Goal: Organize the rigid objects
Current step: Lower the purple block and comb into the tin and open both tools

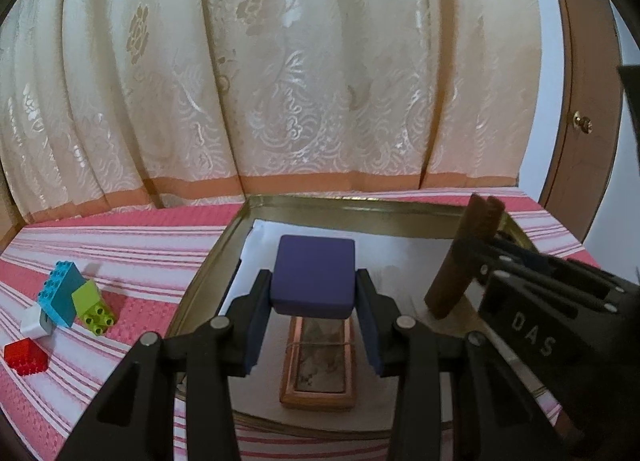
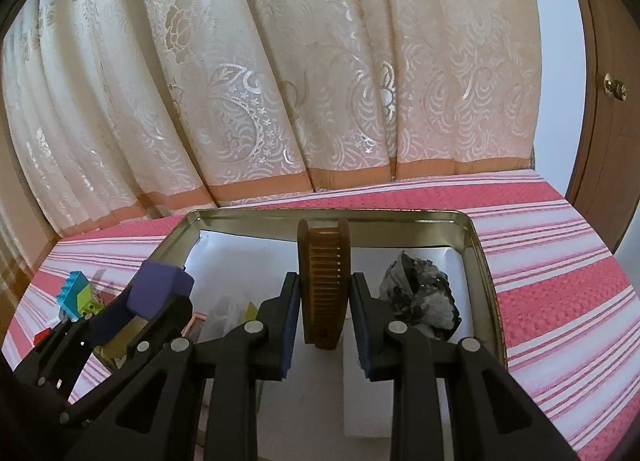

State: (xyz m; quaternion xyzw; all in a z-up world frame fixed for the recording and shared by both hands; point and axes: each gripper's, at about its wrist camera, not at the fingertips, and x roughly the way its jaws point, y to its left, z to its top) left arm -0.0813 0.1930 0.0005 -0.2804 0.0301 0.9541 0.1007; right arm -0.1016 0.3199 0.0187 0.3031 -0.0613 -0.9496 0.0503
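Left gripper [image 1: 314,317] clamped on a purple block [image 1: 314,275], pads pressing both sides, block held above the tray floor. Directly under it, on the white liner, a small wooden picture frame [image 1: 318,365] lies flat. In the right wrist view the same left gripper [image 2: 132,311] comes in from the left with the purple block [image 2: 158,289] raised at the tray's left edge.

Right gripper [image 2: 325,301] grasps a wooden comb [image 2: 324,285], comb upright and edge-on between the fingers, teeth facing the camera. The left-side pad touches it; the right-side pad looks a hair off the comb, hard to tell with the fisheye. From the left wrist view the right gripper [image 1: 480,261] enters from the right with the wooden comb [image 1: 464,257] tilted, its lower end near the liner.

Both grippers are over the metal tray [image 2: 478,257], a gold-rimmed rectangular tin with white paper inside [image 1: 216,261]. In the tray's right half, just beside the comb, sits a crumpled black-and-white wad [image 2: 420,293].

Tray sits on a pink striped cloth [image 2: 560,281]. Left of the tray on the cloth: a cluster of toy bricks [image 1: 68,301], blue, green, white, and a red brick [image 1: 26,357] near them. Cream patterned curtain [image 1: 280,81] behind, brown wooden door [image 2: 612,101] with a brass knob on the right.
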